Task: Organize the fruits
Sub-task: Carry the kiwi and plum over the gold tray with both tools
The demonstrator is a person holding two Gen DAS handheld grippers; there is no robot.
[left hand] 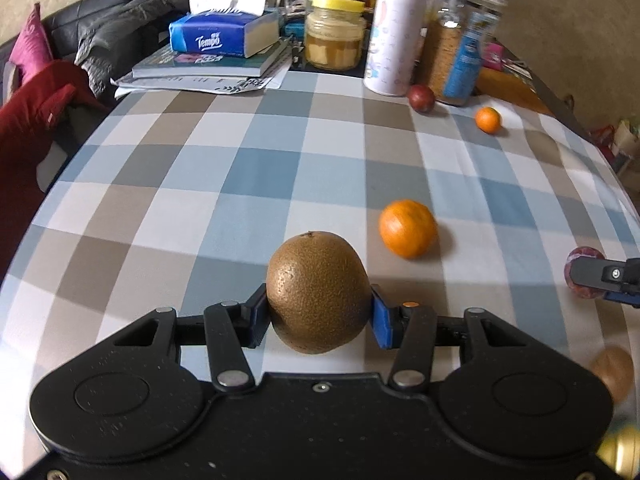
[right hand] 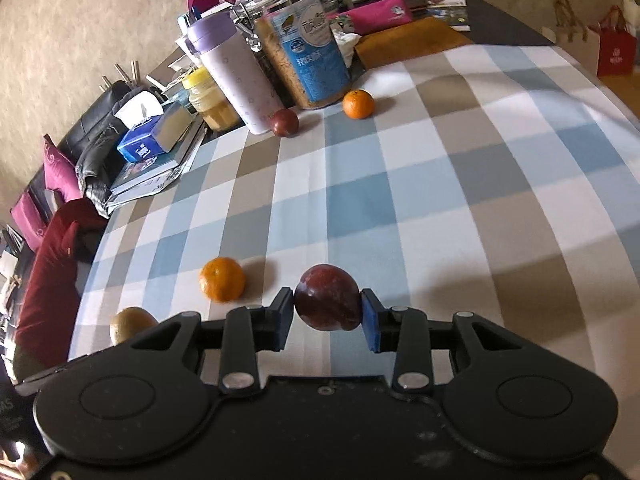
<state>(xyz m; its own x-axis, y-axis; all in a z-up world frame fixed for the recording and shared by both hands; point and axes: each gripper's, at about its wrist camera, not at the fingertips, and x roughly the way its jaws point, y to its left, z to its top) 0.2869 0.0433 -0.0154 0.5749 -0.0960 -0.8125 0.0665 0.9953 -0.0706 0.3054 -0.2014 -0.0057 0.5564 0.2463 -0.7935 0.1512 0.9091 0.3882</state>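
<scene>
My left gripper is shut on a brown kiwi, held just above the checked tablecloth. My right gripper is shut on a dark red plum; that plum and a right finger show at the right edge of the left wrist view. An orange lies just right of the kiwi, also seen left of the plum. The kiwi shows at the lower left of the right wrist view. A second plum and a small orange lie farther back.
At the table's far side stand a purple-lidded bottle, a glass jar with a blue label, a yellow-lidded jar and a tissue pack on books. A sofa with red cushions is left of the table.
</scene>
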